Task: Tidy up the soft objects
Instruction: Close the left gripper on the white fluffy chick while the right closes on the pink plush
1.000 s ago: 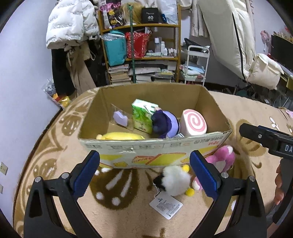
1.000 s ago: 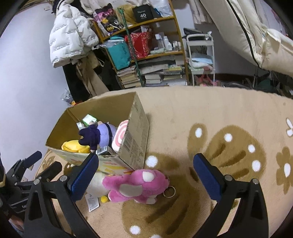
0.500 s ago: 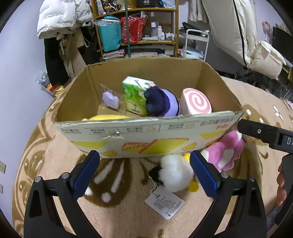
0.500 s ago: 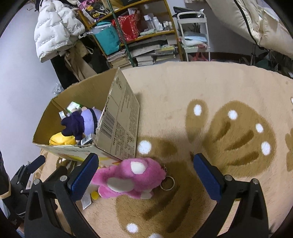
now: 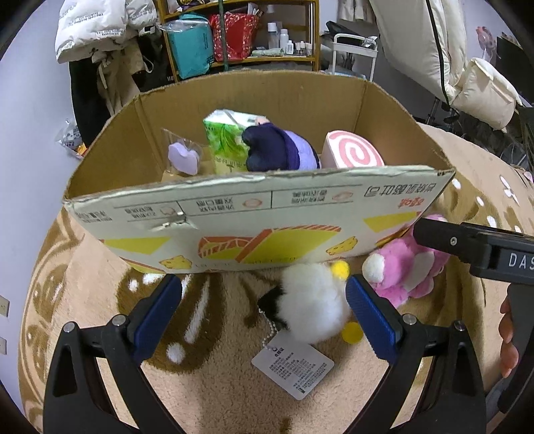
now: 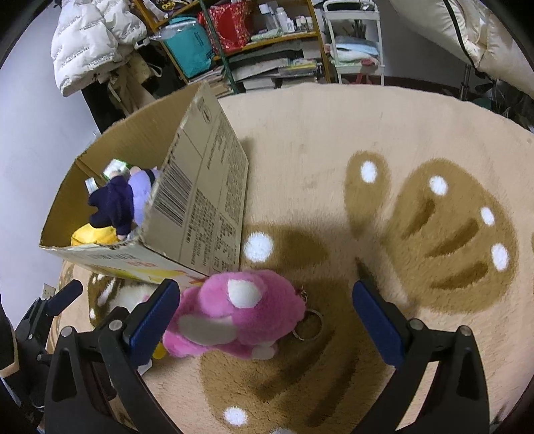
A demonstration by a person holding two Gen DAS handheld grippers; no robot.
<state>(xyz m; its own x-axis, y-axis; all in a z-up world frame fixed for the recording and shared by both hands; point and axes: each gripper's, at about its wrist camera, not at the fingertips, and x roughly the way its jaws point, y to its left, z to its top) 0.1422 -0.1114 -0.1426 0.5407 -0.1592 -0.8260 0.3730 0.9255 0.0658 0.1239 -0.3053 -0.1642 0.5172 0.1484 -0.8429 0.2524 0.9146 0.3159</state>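
Note:
A cardboard box [image 5: 253, 220] stands on the rug and holds a purple plush [image 5: 280, 152], a pink swirl roll toy [image 5: 353, 155], a green carton [image 5: 227, 140] and a lilac heart [image 5: 183, 157]. In front of the box lies a white fluffy plush [image 5: 312, 307] with a paper tag [image 5: 293, 369]. My left gripper [image 5: 263, 313] is open, with the white plush between its fingers near the right one. A pink plush [image 6: 240, 313] with a key ring lies by the box corner [image 6: 200, 277]. My right gripper [image 6: 263, 317] is open around it, nearer the left finger.
A tan rug with brown paw patterns [image 6: 434, 233] covers the floor. Behind the box stand a cluttered shelf [image 5: 240, 40], hanging coats [image 5: 96, 30] and a white trolley [image 5: 353, 50]. A person's hand [image 5: 509, 337] holds the right gripper's handle at the right edge.
Both grippers have come lower and closer to the toys in front of the box. The white plush now sits between the left fingers and the pink plush between the right fingers.

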